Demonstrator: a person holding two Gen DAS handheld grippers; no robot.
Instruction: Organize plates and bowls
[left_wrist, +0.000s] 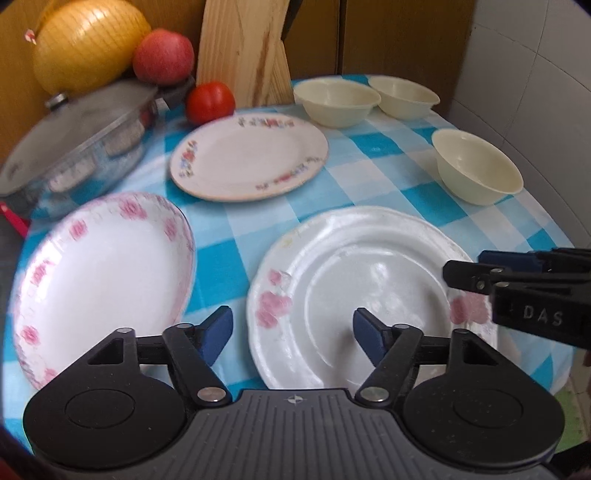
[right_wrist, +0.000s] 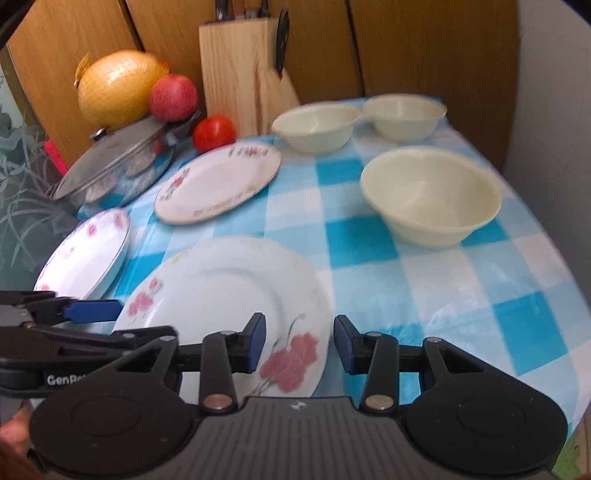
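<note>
A table covered with a blue-and-white checked cloth (right_wrist: 424, 295) is seen from both wrist views. The near plate (right_wrist: 229, 306), white with pink flowers, is taken as the landmark; it lies flat on the cloth at the table's front edge.

The left gripper (left_wrist: 292, 334) is held above the near plate's left rim with its jaws standing wide apart; nothing is gripped between them. The right gripper (right_wrist: 300, 343) is held over the near plate's right rim with its jaws partly open; the rim is seen in the gap, but no pad is seen pressing on it, and the plate is not lifted.

To the left of the near plate, a pink-rimmed plate (left_wrist: 103, 280) is found, tilted, with its far side raised. Behind the near plate, well apart from it, a floral plate (left_wrist: 249, 157) lies flat. Behind and to the right of the near plate, a cream bowl (right_wrist: 430, 195) stands upright on its own. Further back, two more cream bowls (right_wrist: 316, 125) (right_wrist: 404, 114) stand side by side, rims touching or nearly so.

Far behind and left of the near plate, a lidded glass dish (left_wrist: 74, 147), a tomato (left_wrist: 209, 101), an apple (left_wrist: 163, 55), a netted yellow fruit (left_wrist: 86, 44) and a knife block (right_wrist: 243, 77) are noted.
</note>
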